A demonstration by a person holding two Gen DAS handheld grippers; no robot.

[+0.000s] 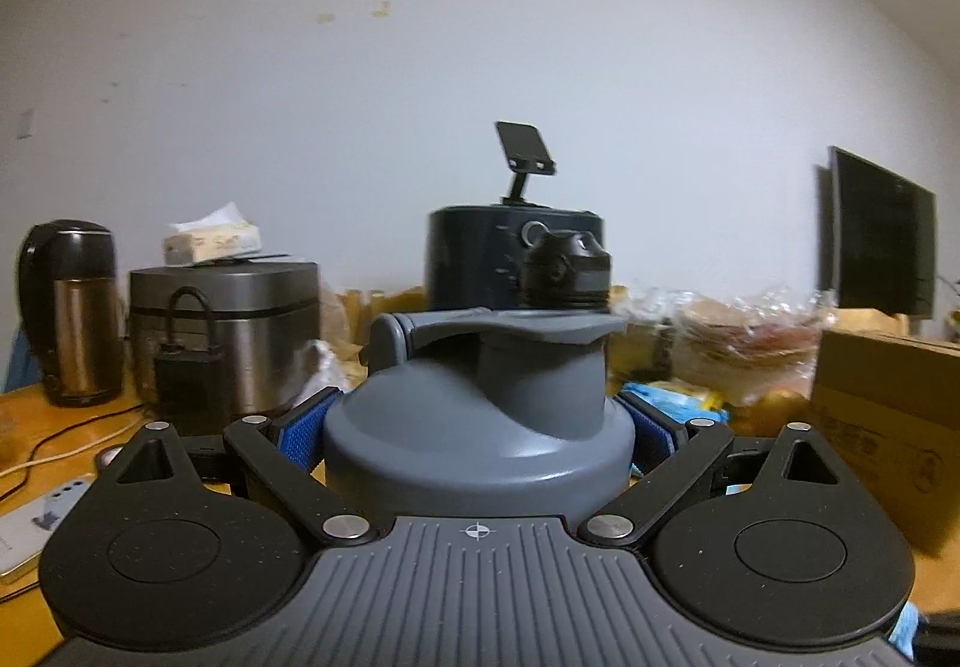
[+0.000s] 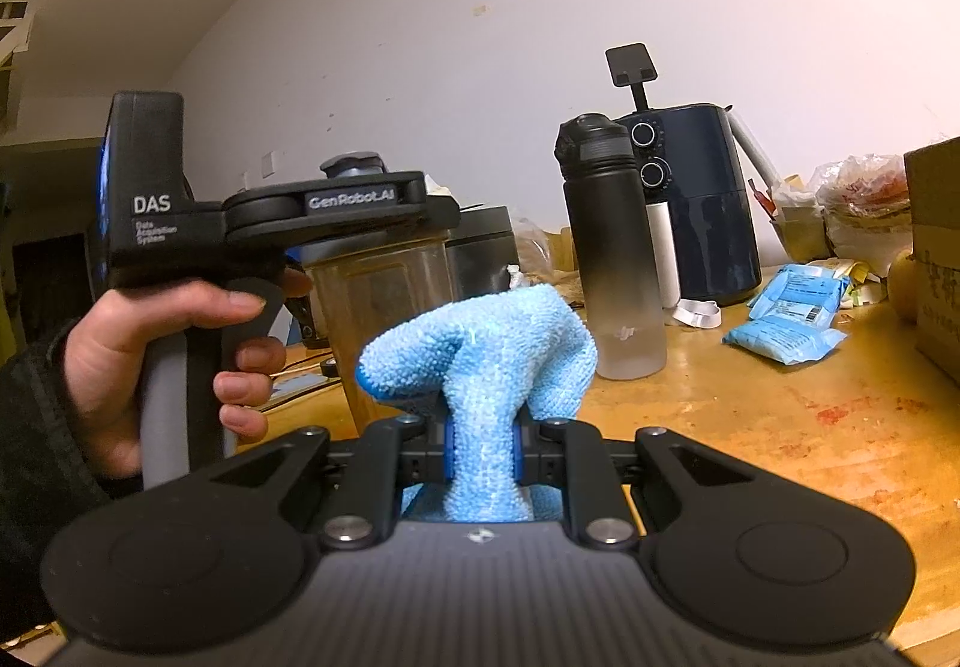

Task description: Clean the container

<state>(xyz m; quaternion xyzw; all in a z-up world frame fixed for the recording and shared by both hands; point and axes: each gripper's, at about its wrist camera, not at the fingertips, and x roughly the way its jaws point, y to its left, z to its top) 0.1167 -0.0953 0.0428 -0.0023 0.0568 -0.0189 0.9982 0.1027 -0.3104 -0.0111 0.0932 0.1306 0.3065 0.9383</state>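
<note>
The container is a clear plastic jar (image 2: 384, 295) with a grey flip-top lid (image 1: 468, 385). My left gripper (image 1: 477, 430) is shut on it, its blue pads (image 1: 300, 433) pressing both sides of the lid. In the right wrist view a hand (image 2: 150, 343) holds that left gripper (image 2: 360, 187) upright, level with the jar's top. My right gripper (image 2: 483, 451) is shut on a light blue microfibre cloth (image 2: 480, 355), which bunches up above its fingers, just right of the jar and apart from it.
On the wooden table (image 2: 780, 427) stand a black-and-frosted water bottle (image 2: 612, 247), a dark air fryer (image 2: 702, 199), blue packets (image 2: 786, 319) and a cardboard box (image 1: 888, 427). A rice cooker (image 1: 228, 331) and a kettle (image 1: 72, 307) stand at the left.
</note>
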